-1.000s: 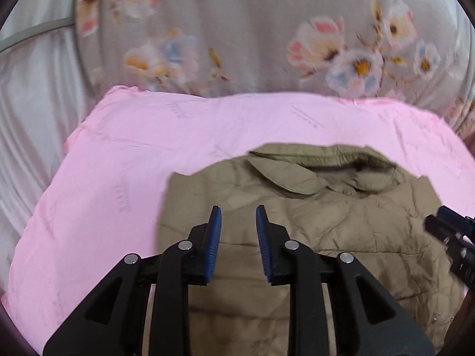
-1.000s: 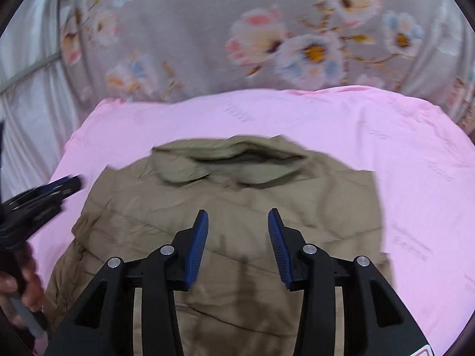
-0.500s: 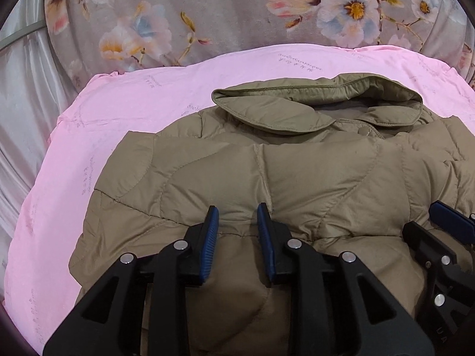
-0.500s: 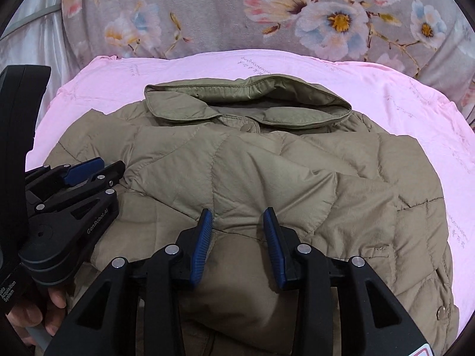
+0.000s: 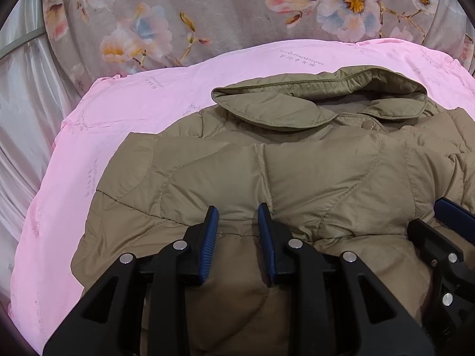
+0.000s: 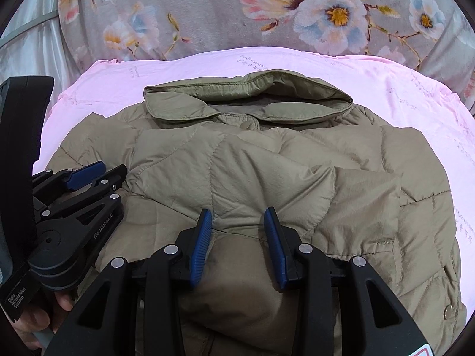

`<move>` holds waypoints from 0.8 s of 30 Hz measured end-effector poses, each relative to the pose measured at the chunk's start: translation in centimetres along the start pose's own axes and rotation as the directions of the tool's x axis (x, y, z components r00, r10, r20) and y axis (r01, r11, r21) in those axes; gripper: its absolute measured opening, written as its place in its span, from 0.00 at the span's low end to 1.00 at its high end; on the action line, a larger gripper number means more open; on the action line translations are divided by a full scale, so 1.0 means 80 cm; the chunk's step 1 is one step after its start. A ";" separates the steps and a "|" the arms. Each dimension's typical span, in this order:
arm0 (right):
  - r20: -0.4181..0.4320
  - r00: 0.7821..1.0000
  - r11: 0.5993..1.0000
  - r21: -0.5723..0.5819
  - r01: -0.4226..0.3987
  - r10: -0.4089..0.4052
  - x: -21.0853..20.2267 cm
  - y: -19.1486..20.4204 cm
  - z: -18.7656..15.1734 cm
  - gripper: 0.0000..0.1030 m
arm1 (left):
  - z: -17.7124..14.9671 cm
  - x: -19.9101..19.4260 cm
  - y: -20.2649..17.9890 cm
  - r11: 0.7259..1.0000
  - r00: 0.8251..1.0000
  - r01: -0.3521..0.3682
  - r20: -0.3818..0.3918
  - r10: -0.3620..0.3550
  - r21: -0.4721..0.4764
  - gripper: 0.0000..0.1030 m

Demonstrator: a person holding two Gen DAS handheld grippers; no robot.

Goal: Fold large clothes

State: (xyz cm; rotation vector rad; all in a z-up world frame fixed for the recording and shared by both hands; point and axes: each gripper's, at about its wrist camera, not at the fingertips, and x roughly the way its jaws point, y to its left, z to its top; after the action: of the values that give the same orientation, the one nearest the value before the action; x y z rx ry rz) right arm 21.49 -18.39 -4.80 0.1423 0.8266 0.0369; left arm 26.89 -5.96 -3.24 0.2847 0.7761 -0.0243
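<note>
An olive-tan quilted puffer jacket (image 5: 311,172) lies on a pink sheet (image 5: 133,109), collar (image 5: 267,109) at the far side, both sleeves folded in over the chest. It also fills the right wrist view (image 6: 252,166). My left gripper (image 5: 237,216) is open, its blue pads low over the folded sleeve, holding nothing. My right gripper (image 6: 237,219) is open over the jacket's middle, also empty. The right gripper shows at the right edge of the left view (image 5: 445,231); the left gripper shows at the left of the right view (image 6: 83,184).
A grey floral blanket (image 5: 237,14) lies beyond the pink sheet (image 6: 400,89). Pale satin fabric (image 5: 20,103) lies along the left side. A hand (image 6: 44,320) holds the left gripper's handle at the lower left.
Both grippers have moved forward and down toward the jacket, which now looks much larger. Both jaws stay open and empty. Little differs from half a second ago.
</note>
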 end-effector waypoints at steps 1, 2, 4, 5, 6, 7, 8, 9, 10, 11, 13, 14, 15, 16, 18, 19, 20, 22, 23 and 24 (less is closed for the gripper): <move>0.000 1.000 1.000 0.003 -0.004 0.004 0.000 -0.001 0.000 0.36 | 0.000 0.000 0.000 1.000 1.000 -0.003 -0.001 0.003 0.000 0.27; 0.000 1.000 1.000 0.008 -0.012 0.012 0.000 -0.002 0.000 0.37 | 0.000 0.000 0.000 1.000 1.000 -0.006 -0.001 0.006 0.000 0.28; 0.002 0.998 0.998 0.032 -0.058 0.058 -0.002 -0.009 0.001 0.40 | 0.001 -0.002 0.004 1.000 1.000 0.008 0.001 -0.008 -0.009 0.29; -0.001 0.997 0.996 0.051 -0.079 0.079 -0.006 -0.015 0.003 0.41 | 0.003 -0.004 0.009 0.999 0.999 0.037 0.004 -0.037 -0.023 0.32; -0.009 0.995 0.992 0.073 -0.099 0.100 -0.010 -0.021 0.007 0.42 | 0.006 -0.009 0.022 0.993 0.995 0.104 0.002 -0.104 -0.051 0.36; -0.008 0.991 0.986 0.107 -0.131 0.132 -0.018 -0.034 0.015 0.42 | 0.010 -0.012 0.030 0.987 0.990 0.141 -0.006 -0.142 -0.074 0.38; 0.006 0.988 0.979 0.138 -0.151 0.152 -0.024 -0.045 0.023 0.43 | 0.016 -0.016 0.042 0.978 0.983 0.182 -0.012 -0.184 -0.106 0.42; 0.021 0.986 0.971 0.169 -0.166 0.165 -0.028 -0.057 0.031 0.43 | 0.026 -0.021 0.056 0.964 0.974 0.224 -0.006 -0.228 -0.144 0.45; 0.038 0.982 0.958 0.219 -0.188 0.184 -0.030 -0.075 0.046 0.45 | 0.037 -0.022 0.065 0.954 0.968 0.247 0.002 -0.250 -0.168 0.48; 0.045 0.980 0.947 0.253 -0.200 0.195 -0.027 -0.087 0.055 0.46 | 0.053 -0.020 0.075 0.944 0.963 0.267 0.011 -0.270 -0.195 0.55; 0.043 0.977 0.923 0.320 -0.213 0.210 -0.010 -0.111 0.077 0.47 | 0.077 -0.007 0.083 0.921 0.948 0.309 0.000 -0.318 -0.238 0.61; 0.036 0.978 0.916 0.345 -0.206 0.206 0.002 -0.120 0.086 0.47 | 0.092 0.006 0.084 0.902 0.934 0.341 -0.012 -0.357 -0.264 0.61; 0.031 0.978 0.910 0.363 -0.202 0.205 0.012 -0.127 0.092 0.47 | 0.100 0.017 0.082 0.891 0.927 0.354 -0.022 -0.375 -0.283 0.61; 0.024 0.975 0.896 0.391 -0.211 0.219 0.027 -0.136 0.097 0.48 | 0.109 0.030 0.080 0.877 0.917 0.366 -0.039 -0.397 -0.310 0.61; 0.011 0.965 0.860 0.450 -0.240 0.263 0.053 -0.151 0.101 0.48 | 0.119 0.060 0.072 0.821 0.866 0.436 -0.075 -0.494 -0.370 0.61; 0.003 0.958 0.836 0.487 -0.253 0.288 0.069 -0.157 0.101 0.48 | 0.119 0.072 0.068 0.797 0.846 0.454 -0.090 -0.526 -0.399 0.61; 0.002 0.952 0.822 0.503 -0.267 0.307 0.079 -0.159 0.101 0.48 | 0.119 0.087 0.064 0.757 0.814 0.480 -0.098 -0.573 -0.443 0.61; -0.001 0.946 0.820 0.500 -0.280 0.324 0.090 -0.158 0.106 0.28 | 0.118 0.101 0.058 0.733 0.799 0.477 -0.108 -0.592 -0.485 0.47; 0.008 0.944 0.822 0.489 -0.293 0.331 0.090 -0.156 0.109 0.09 | 0.120 0.103 0.056 0.734 0.803 0.471 -0.107 -0.587 -0.489 0.26; 0.035 0.943 0.824 0.475 -0.308 0.332 0.084 -0.155 0.113 0.06 | 0.121 0.101 0.056 0.737 0.807 0.468 -0.105 -0.581 -0.487 0.17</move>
State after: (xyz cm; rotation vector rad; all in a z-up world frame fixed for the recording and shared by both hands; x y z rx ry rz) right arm 32.39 -31.13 -5.38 0.7525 0.8411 0.1558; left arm 39.89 -3.57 -1.17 -0.3907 1.0738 -0.3584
